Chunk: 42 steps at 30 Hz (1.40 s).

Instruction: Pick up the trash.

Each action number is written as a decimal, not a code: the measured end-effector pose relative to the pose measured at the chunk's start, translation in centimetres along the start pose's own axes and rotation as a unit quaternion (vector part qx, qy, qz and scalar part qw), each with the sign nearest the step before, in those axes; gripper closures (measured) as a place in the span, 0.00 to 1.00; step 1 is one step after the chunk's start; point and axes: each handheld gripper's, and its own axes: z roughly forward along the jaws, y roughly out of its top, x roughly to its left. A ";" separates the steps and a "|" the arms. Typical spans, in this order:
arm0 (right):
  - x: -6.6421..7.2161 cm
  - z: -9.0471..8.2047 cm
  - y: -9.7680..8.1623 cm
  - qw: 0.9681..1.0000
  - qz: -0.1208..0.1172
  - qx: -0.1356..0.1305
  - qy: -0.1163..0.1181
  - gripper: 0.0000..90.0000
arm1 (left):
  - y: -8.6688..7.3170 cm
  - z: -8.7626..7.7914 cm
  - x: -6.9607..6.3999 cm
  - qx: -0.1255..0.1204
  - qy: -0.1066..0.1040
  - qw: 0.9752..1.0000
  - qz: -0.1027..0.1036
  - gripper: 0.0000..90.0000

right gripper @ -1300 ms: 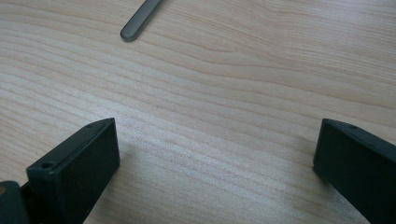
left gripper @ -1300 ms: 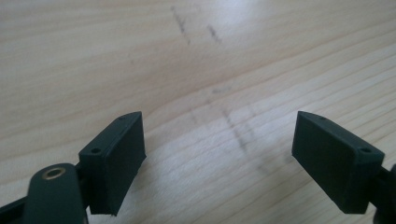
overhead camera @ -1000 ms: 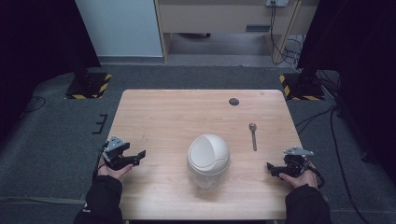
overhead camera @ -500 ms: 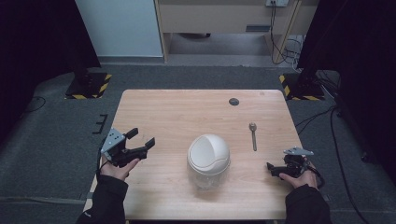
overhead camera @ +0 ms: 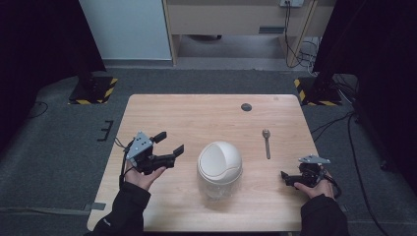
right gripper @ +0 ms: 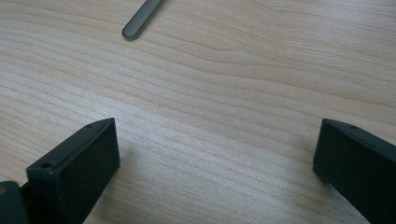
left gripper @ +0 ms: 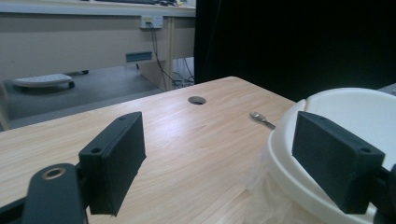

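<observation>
Left tool (overhead camera: 169,142) moved nearer white domed bin (overhead camera: 220,162), jaws apart; contents hidden.

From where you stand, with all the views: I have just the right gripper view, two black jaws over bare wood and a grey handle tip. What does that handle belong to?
Observer: A spoon, lying on the table ahead of the right hand-held gripper, bowl end pointing away from the person.
Operator: Anything else on the table?
Observer: A white domed bin stands at the middle, between the two hands.
Operator: And the other hand?
Observer: The left hand-held gripper is raised off the table, jaws wide open, pointing at the bin; its own view has one jaw in front of the dome's rim.
</observation>
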 end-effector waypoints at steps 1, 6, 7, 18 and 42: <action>0.0 0.0 0.0 1.000 0.000 0.000 0.000 0.01 | 0.1 0.3 -0.3 0.000 -0.004 1.000 0.002 0.19; 0.0 0.0 0.0 1.000 0.000 0.000 0.000 0.01 | 0.3 1.8 -1.6 0.002 -0.022 1.000 0.005 0.18; 0.0 0.0 0.0 1.000 0.000 0.000 0.000 0.01 | 0.3 2.0 -1.8 0.004 -0.026 1.000 0.006 0.18; 0.0 0.0 0.0 1.000 0.000 0.000 0.001 0.01 | -0.6 4.8 -4.0 0.038 -0.061 0.997 0.016 0.17; 0.0 -0.2 -0.1 1.000 0.001 -0.005 0.002 0.05 | -1.8 4.1 -3.5 0.065 -0.049 0.997 0.017 0.16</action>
